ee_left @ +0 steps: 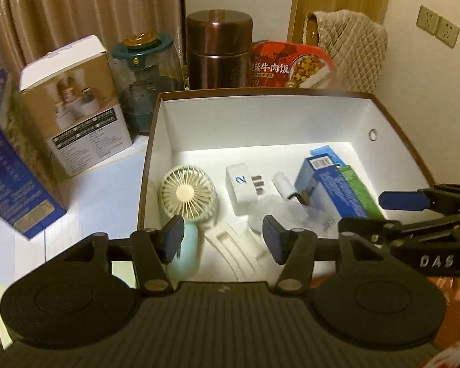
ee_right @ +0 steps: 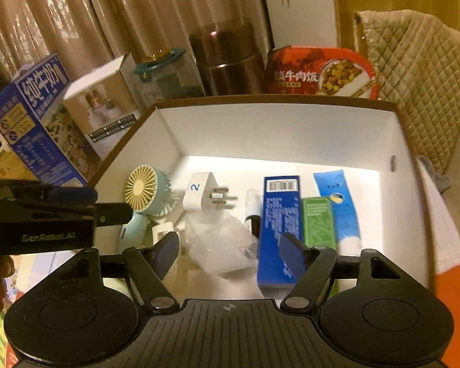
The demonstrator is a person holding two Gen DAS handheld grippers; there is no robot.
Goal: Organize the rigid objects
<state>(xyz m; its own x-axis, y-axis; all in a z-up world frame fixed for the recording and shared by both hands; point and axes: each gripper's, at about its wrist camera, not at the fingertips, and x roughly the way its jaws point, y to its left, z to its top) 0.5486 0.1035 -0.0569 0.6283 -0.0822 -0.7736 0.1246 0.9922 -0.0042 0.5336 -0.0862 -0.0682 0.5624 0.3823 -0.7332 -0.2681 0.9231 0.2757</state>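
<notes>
Both grippers fill the lower edge of their views, ribbed black housings with blue-padded fingers. Left gripper (ee_left: pixel 222 239): jaws about half apart, nothing between the pads; it hangs over the near left of the box (ee_left: pixel 260 116). Right gripper (ee_right: pixel 230 250): jaws likewise parted and empty, above the near middle of the box.

Contents lie on the white floor of the box, a brown-rimmed cardboard carton filling the centre of each frame. From left to right: a small fan (ee_left: pixel 187 194) with a ribbed cream grille and a smooth pale-green handle; a white plug (ee_left: pixel 241 188), glossy and blocky, its metal pins pointing right; a crumpled clear plastic wrapper (ee_right: pixel 220 245); a blue carton (ee_right: pixel 279 230), flat-faced card; a green packet (ee_right: pixel 317 222); a soft blue tube (ee_right: pixel 337 202).

Likely risks: the two grippers sit close together over one box, so a reach by either could knock the other. The wrapper is thin and slippery and partly covers neighbouring items, so a pinch there may catch film rather than a rigid object. Smooth plug faces may slip between the pads.
</notes>
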